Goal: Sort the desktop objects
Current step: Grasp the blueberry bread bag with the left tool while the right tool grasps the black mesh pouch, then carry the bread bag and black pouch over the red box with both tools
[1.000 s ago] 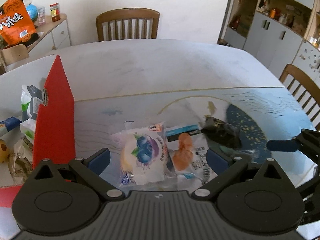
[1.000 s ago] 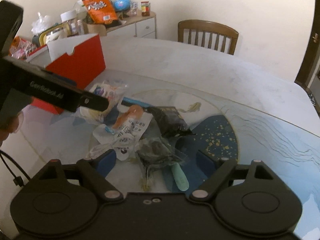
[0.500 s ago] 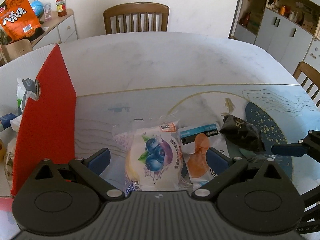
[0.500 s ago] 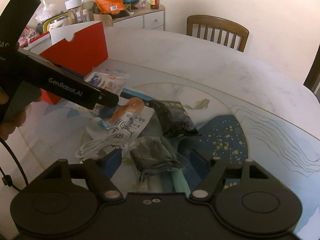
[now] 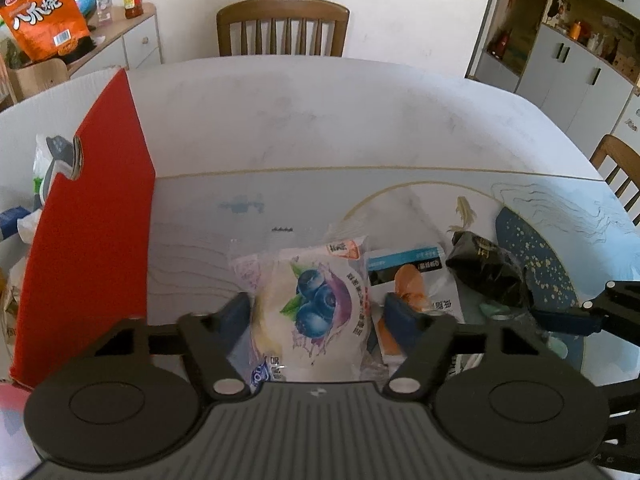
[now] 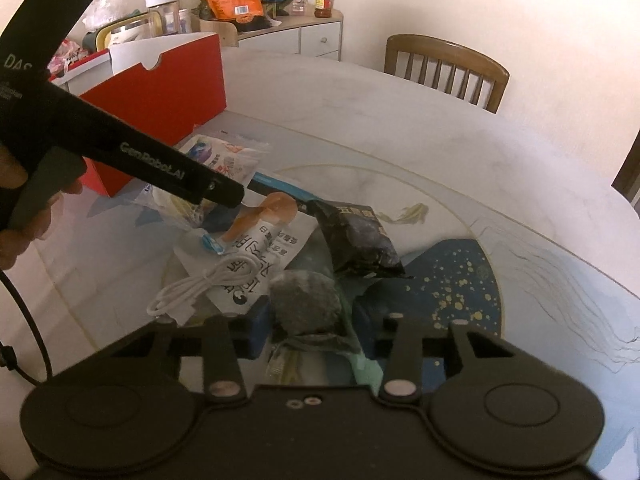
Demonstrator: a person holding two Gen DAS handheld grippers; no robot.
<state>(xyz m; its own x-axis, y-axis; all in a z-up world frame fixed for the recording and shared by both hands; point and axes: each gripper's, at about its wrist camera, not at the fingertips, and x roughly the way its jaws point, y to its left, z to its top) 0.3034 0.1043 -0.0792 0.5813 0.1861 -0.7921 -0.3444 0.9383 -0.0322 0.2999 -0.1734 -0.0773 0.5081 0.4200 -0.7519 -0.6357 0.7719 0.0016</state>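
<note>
My left gripper [image 5: 316,314] has closed in on the blueberry bread packet [image 5: 308,312] on the table mat, a pad against each side. The packet also shows in the right wrist view [image 6: 208,176] under the left gripper's arm [image 6: 140,156]. My right gripper [image 6: 308,326] has its pads against both sides of a dark grey packet [image 6: 306,302]. Around them lie an orange snack packet [image 5: 416,292], a black packet [image 6: 356,236] and a white cable [image 6: 204,284]. The red box [image 5: 88,232] stands open at the left.
A mint green item [image 6: 366,368] lies under the grey packet. A wooden chair [image 5: 282,26] stands at the table's far side. A sideboard [image 6: 296,36] with an orange bag and jars is behind the red box [image 6: 160,88]. Cupboards [image 5: 576,60] stand at the right.
Both grippers have narrowed from wide open: the left around the blueberry packet, the right around the dark grey packet. Both have moved lower and closer to the pile.
</note>
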